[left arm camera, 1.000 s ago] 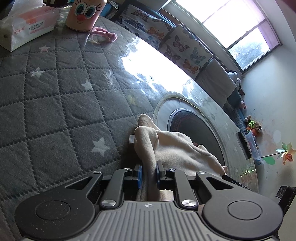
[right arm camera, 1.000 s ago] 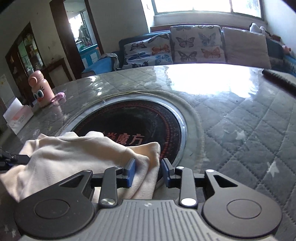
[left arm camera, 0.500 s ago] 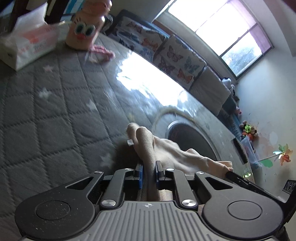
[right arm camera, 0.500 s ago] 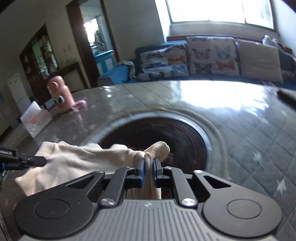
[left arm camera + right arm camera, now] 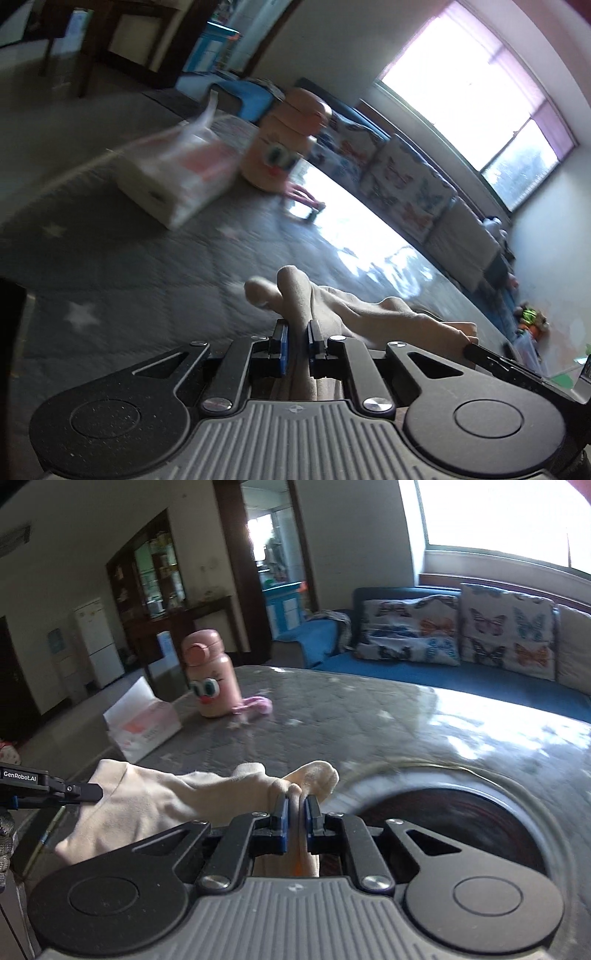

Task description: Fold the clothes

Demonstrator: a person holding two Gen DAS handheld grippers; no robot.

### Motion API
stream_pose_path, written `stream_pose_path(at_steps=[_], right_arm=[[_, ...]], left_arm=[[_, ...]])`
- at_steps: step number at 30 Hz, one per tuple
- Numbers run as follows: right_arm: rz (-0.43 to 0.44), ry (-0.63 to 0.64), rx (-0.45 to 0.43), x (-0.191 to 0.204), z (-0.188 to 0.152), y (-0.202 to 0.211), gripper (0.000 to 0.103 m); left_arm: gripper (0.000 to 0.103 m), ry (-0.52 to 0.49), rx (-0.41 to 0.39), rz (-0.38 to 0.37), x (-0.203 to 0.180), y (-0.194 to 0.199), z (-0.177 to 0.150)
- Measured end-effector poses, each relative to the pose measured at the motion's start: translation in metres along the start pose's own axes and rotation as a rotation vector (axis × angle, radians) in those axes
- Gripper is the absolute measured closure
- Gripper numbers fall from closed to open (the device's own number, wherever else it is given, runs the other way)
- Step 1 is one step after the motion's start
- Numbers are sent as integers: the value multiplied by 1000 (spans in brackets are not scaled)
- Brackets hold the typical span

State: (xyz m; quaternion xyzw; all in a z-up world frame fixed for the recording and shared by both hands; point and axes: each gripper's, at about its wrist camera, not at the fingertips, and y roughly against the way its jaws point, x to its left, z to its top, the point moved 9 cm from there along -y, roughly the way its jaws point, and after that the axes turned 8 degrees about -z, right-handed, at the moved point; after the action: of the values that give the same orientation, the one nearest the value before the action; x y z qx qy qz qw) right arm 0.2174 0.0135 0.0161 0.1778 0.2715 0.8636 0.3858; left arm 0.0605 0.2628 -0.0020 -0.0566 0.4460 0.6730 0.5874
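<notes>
Both the left gripper [image 5: 295,341] and the right gripper [image 5: 295,821] are clamped on the cream garment [image 5: 166,797], which hangs stretched between them above the table [image 5: 369,716]. It is bunched, not folded flat, so folding remains.

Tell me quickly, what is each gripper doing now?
Left gripper: closed on the beige garment.
Right gripper: closed on the same garment.
</notes>
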Motion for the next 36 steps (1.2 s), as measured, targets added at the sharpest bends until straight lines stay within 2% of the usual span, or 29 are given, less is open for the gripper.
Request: stream_pose_path(at_steps=[7, 12, 17, 20, 21, 25, 36], right_arm=[[18, 20, 27, 29, 4, -38, 95], [32, 33, 25, 37, 6, -48, 95], [-4, 62, 51, 36, 4, -62, 91], [-24, 80, 66, 37, 3, -69, 91], [-19, 86, 65, 38, 4, -69, 91], [28, 94, 78, 50, 6, -72, 91], [125, 145, 120, 94, 0, -106, 91]], left_arm=[[92, 29, -19, 64, 30, 4, 6], [92, 26, -26, 109, 44, 7, 10], [90, 7, -28, 137, 49, 11, 12], [85, -5, -47, 136, 46, 18, 18], [83, -9, -54, 135, 45, 20, 21], [83, -31, -44, 112, 33, 12, 24], [85, -76, 44, 54, 4, -49, 17]])
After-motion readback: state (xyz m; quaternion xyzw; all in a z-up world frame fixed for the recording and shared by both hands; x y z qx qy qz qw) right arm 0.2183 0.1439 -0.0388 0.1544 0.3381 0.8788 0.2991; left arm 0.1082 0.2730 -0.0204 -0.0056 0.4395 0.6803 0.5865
